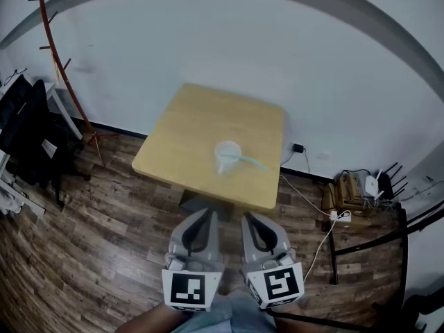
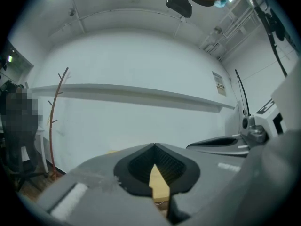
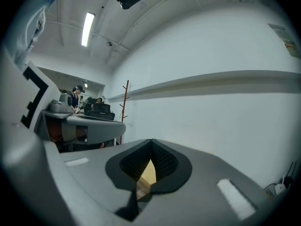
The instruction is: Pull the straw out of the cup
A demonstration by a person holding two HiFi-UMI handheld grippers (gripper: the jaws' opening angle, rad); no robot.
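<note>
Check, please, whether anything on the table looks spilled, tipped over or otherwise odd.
Nothing stands out: the cup stands upright on the table, its straw leans out to the right, and no spill shows on the wood around it.

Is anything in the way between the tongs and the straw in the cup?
Nothing visible. The cup and its straw stand alone on the table; the left tongs and right tongs, both shut and empty, hang short of its near edge.

Mid-frame: clear plastic cup (image 1: pixel 226 155), upright, on light wooden tabletop (image 1: pixel 201 125), nr its front-right part. Thin pale-teal straw (image 1: pixel 252 162) sits in cup, leaning over rim twd right, free end pointing lower right.
</note>
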